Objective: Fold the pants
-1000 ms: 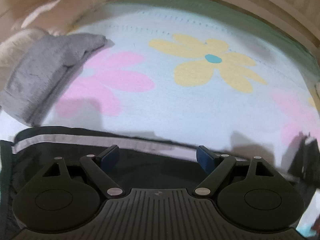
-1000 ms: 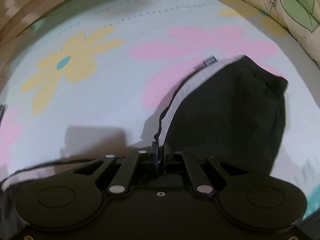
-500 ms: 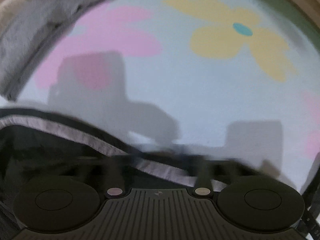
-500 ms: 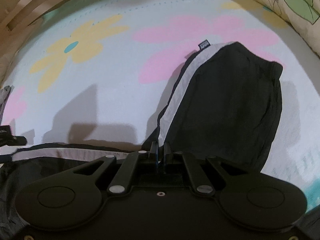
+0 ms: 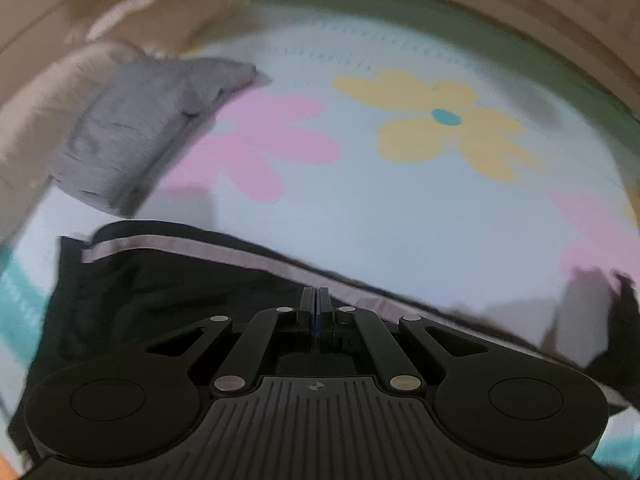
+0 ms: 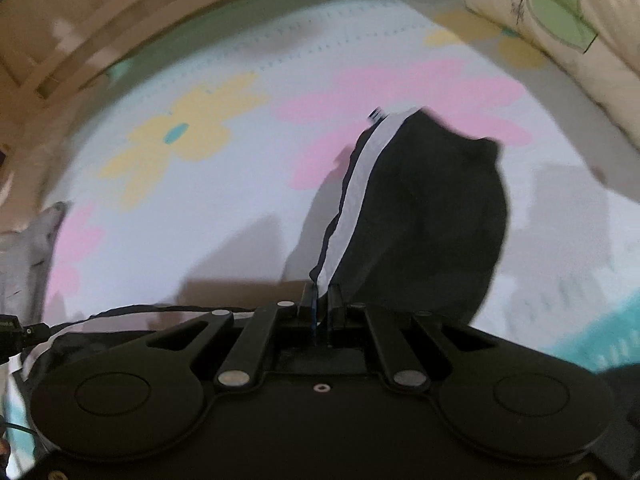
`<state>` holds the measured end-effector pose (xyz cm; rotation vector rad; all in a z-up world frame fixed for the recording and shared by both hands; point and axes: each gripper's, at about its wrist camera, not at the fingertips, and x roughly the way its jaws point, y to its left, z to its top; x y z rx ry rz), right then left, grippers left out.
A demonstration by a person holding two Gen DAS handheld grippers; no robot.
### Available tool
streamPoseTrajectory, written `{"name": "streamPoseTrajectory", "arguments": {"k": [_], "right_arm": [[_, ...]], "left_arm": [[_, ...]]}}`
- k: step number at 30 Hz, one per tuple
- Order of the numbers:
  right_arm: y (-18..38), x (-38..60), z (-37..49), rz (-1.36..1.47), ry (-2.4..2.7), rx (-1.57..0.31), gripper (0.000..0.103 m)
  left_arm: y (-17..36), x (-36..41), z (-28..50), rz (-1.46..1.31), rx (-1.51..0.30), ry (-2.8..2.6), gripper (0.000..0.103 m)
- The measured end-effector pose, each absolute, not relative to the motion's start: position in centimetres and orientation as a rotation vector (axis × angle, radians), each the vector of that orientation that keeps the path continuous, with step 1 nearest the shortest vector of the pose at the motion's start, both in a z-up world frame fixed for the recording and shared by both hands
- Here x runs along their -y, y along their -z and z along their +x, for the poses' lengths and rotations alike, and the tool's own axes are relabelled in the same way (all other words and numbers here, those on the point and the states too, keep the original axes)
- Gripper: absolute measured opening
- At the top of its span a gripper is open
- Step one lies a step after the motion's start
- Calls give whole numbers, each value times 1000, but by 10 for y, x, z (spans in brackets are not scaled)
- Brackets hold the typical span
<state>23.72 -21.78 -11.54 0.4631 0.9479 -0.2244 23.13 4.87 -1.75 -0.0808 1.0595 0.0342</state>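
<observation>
A pale bedsheet point(image 5: 360, 216) printed with pink and yellow flowers covers the bed. Both grippers angle steeply down. The left gripper point(image 5: 315, 300) has its fingers clenched on the black pants point(image 5: 160, 288) at their grey stripe. The right gripper point(image 6: 320, 300) pinches the striped edge, fabric rising ahead. A folded grey garment point(image 5: 132, 132) lies at the left; a leaf-patterned pillow point(image 6: 560, 28) sits at the far right.

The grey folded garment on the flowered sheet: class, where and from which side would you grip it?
Grip the grey garment at its thick layered edge nearest the black pants, coming in low from that side; that edge shows stacked layers a gripper can pinch together.
</observation>
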Motion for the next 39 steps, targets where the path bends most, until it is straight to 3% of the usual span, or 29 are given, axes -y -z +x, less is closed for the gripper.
{"name": "streamPoseTrajectory", "arguments": {"k": [6,8,16,19,21,23,30,39], "right_arm": [[91,213,151,476,207,-938,9],[98,211,126,483,213,-960,9],[156,202,80,526,246,-1123,9],[167,194,82,468,222,-1180,21],[161,193,84,420,238,-1170,39],[144,195,82,395,280,-1114,49],[93,164,117,310,97,-937,56],[102,46,228,143,-339,-873,69]], "left_arm": [[5,-57,159,-72,-1024,11,5],[15,-62,149,-49,-1030,0,10],[80,-85,132,-10,-1196,1,10],[98,-89,138,-28,-1259,57,10],[110,-92,144,-35,-1279,56,10],[123,-96,151,-29,-1305,33,10],[123,-113,165,-60,-1261,55,10],[110,-173,180,-71,-1170,-95,11]]}}
